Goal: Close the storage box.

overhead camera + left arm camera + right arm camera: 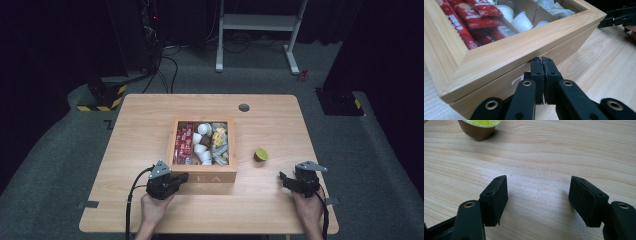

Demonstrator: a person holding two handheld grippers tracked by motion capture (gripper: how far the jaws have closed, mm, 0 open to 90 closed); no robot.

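A wooden tea box (pixel 202 176) with a framed window lid sits mid-table. Red sachets (pixel 469 22), white capsules (pixel 522 20) and yellowish packets fill its compartments. My left gripper (pixel 186 176) lies at the box's front left corner. In the left gripper view it (pixel 541 60) is shut, tips touching the seam between lid and box (pixel 524 47), with nothing seen between the pads. My right gripper (pixel 283 178) rests on the table at the right, open and empty (pixel 537 192). A brown capsule with a yellow-green lid (pixel 260 154) (pixel 480 127) stands ahead of it.
A grey cable grommet (pixel 244 107) sits near the table's far edge. Beyond the table stand a white desk frame (pixel 260 22) and a yellow-black striped base (pixel 102 100) on the floor. Bare wood (pixel 280 130) lies right of the box.
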